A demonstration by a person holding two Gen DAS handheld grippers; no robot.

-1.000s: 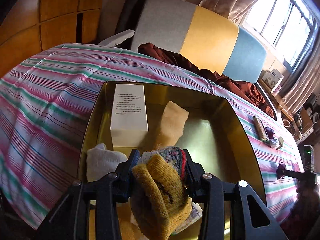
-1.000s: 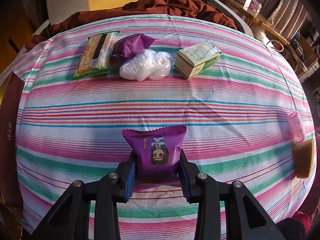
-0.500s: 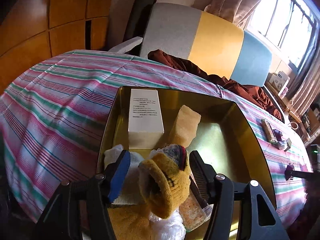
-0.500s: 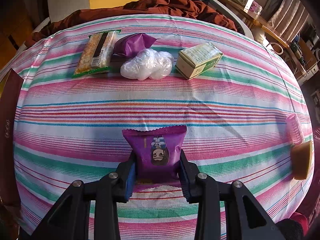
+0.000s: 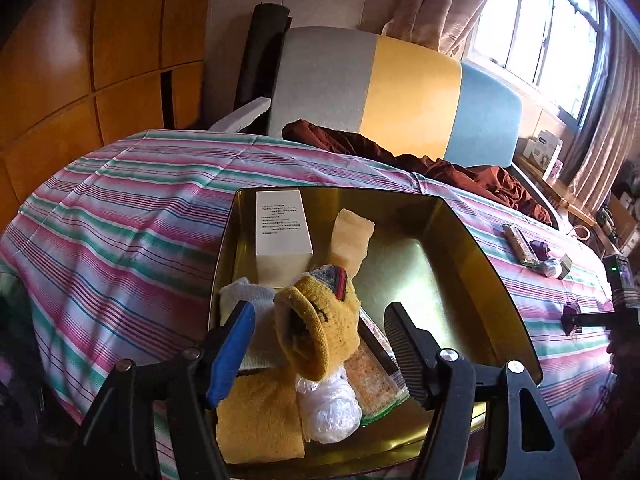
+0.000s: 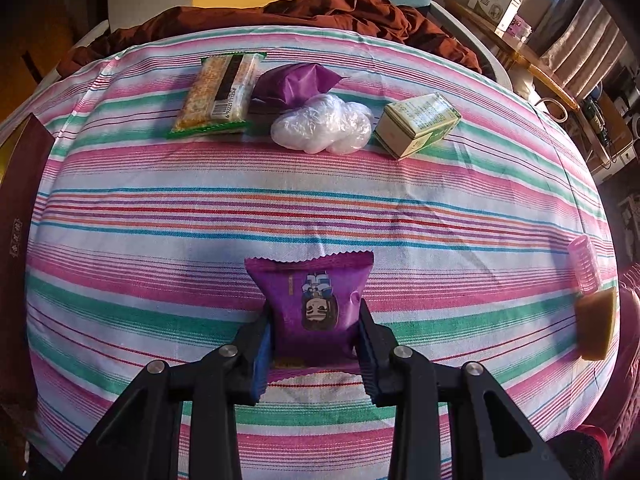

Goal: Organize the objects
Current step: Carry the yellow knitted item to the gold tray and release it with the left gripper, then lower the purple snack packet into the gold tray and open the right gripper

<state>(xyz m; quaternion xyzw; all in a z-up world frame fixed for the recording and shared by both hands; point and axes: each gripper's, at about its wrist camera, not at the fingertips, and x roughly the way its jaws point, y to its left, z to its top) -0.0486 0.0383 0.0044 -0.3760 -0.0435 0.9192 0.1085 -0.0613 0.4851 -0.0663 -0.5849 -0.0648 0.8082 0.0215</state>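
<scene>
A gold tin sits on the striped cloth and holds a white box, a pale sponge, a white sock, a yellow cloth, a plastic bundle and a snack bar. A yellow knit sock lies on that pile. My left gripper hangs over it, its jaws opening, and neither pad touches the sock. My right gripper is shut on a purple snack packet just above the cloth.
At the far side of the cloth lie a green-edged cereal bar, a purple pouch, a clear plastic bundle and a green-and-cream box. A pink roller and a tan sponge rest at the right edge. A dark lid is at left.
My left gripper let go of the yellow sock, which now rests in the tin, and drew back a little. The right gripper keeps its hold on the purple packet and has shifted slightly.
</scene>
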